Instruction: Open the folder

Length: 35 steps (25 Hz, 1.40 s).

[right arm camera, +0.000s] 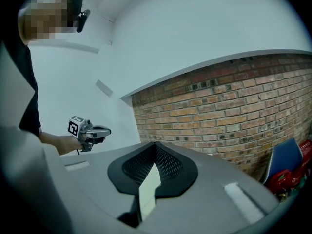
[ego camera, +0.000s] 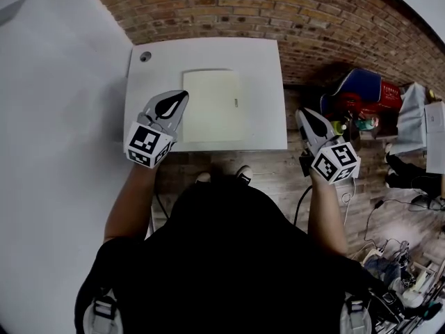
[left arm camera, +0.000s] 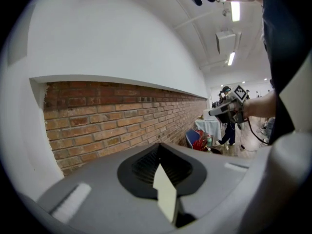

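Approach only: folder (ego camera: 212, 106) lying shut on table (ego camera: 149, 82), just right of left gripper (ego camera: 178, 99) jaws, well left of right gripper (ego camera: 304, 115). All 2 pairs pressed together, empty. Next, probably: spreading, catching cover's edge.

The folder (ego camera: 212, 106) is showing a pale cream surface. The counter (ego camera: 264, 58) is presenting plain white, with one small grey disc (ego camera: 144, 56) near a corner. The left tongs (ego camera: 182, 96) and right tongs (ego camera: 303, 115) are displaying grey shells, black inserts and black-and-white square marker patterns. The wall (ego camera: 313, 12) is showing red-brown brick with pale mortar lines. The person's top (ego camera: 222, 256) is appearing black.
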Each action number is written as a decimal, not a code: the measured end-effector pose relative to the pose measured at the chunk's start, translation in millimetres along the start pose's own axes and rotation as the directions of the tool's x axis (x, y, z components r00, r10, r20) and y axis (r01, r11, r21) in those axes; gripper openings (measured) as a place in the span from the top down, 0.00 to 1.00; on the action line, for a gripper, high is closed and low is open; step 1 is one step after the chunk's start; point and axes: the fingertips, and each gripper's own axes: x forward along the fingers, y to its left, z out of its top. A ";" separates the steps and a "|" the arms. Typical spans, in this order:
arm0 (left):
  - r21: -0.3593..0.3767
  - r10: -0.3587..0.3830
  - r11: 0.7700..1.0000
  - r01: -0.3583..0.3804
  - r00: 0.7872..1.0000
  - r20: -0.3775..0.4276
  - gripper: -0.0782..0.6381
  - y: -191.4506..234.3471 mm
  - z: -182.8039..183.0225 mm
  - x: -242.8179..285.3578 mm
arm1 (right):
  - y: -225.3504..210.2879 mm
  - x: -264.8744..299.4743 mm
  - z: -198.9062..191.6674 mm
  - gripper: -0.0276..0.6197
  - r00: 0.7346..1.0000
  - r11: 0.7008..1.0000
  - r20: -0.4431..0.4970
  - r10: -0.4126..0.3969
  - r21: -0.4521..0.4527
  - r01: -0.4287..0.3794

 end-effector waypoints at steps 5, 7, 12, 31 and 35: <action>0.042 -0.012 0.999 0.013 0.999 -0.036 0.89 -13.3 -10.7 14.4 | -2.4 -3.5 -6.6 0.95 1.000 1.000 -0.016 0.003 0.003 -0.003; 0.049 -0.024 0.998 0.025 0.999 -0.037 0.89 -19.6 -12.8 20.2 | -3.1 -4.7 -9.3 0.95 1.000 1.000 -0.020 0.002 0.004 -0.002; 0.051 -0.066 0.996 0.068 0.996 -0.055 0.88 -36.8 -25.8 34.7 | -4.9 -6.7 -17.6 0.95 1.000 1.000 -0.029 -0.002 0.003 0.002; 0.029 -0.190 0.979 0.200 0.958 -0.216 0.73 -91.3 -103.3 77.0 | -9.3 -17.1 -38.1 0.95 0.998 1.000 -0.062 -0.013 0.013 0.014; 0.024 -0.223 0.971 0.236 0.942 -0.250 0.70 -108.8 -119.5 82.9 | -8.7 -19.6 -42.6 0.95 0.998 1.000 -0.069 -0.011 0.015 0.012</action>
